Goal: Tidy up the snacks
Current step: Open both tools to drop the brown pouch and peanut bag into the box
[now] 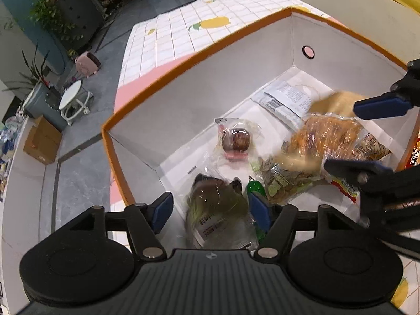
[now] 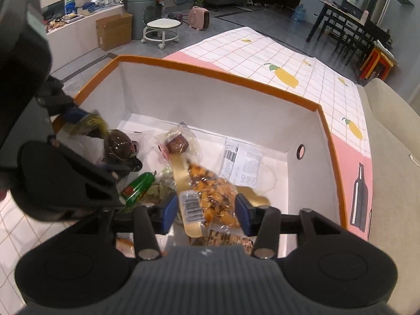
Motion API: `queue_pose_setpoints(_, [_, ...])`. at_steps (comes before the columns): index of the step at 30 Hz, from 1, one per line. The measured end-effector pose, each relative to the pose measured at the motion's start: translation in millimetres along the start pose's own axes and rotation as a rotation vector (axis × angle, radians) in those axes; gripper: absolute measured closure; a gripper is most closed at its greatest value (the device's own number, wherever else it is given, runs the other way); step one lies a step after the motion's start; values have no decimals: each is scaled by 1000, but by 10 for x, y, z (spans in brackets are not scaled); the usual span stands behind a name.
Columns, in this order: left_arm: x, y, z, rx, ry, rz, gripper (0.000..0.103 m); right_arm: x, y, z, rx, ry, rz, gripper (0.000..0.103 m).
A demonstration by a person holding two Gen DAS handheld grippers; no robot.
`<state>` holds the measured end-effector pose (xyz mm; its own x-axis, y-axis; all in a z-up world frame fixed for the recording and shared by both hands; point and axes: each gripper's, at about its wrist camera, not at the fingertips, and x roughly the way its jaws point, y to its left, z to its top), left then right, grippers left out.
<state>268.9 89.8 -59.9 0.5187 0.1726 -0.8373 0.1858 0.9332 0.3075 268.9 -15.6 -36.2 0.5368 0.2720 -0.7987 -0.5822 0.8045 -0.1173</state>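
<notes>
Two grippers work inside an orange-rimmed box (image 1: 183, 60) with white inner walls, which sits on a lemon-print tablecloth (image 1: 168, 36). Nearest the left wrist camera, the left gripper (image 1: 212, 210) has its blue pads spread wide on either side of a clear-wrapped dark pastry (image 1: 215, 204); the pads stand apart from the wrapper's sides, though whether either touches the film cannot be told. Just beside the right pad lies a small green bottle (image 1: 254, 186). From the right wrist camera, the right gripper (image 2: 207, 210) has its jaws apart around a bag of golden-brown snacks (image 2: 212, 194), with a barcode label facing up; the right pad looks close to the wrapper, but contact is unclear. Under that bag a greenish crinkled packet (image 1: 278, 181) lies flat on the box floor. Farther in, near the middle of the floor, rests a round brown bun in clear wrap (image 1: 236, 140), apart from the others. Beyond it, toward the far wall, a white printed packet (image 1: 283, 99) lies flat. A round pink-ringed hole (image 1: 308, 51) shows in the end wall. Past the table stand a white rolling stool (image 2: 162, 30), a cardboard carton (image 2: 114, 30) and a pink heater (image 2: 199, 17)
</notes>
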Motion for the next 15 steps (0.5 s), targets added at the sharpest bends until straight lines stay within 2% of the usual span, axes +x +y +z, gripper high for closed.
queue_pose_setpoints(2, [-32,-6,22,17,-5,6,17,-40,-16,-18,-3,-2,4,48])
queue_pose_setpoints(6, [-130,8,70,21,-24,18,16,-131,-43,-34,6,0,10,46])
queue_pose_setpoints(10, [-288,38,79,-24,-65,47,16,-266,-107,-48,44,-14,16,45])
queue_pose_setpoints(15, [-588,35,11,-101,-157,58,16,-519,-177,-127,119,-83,-4,44])
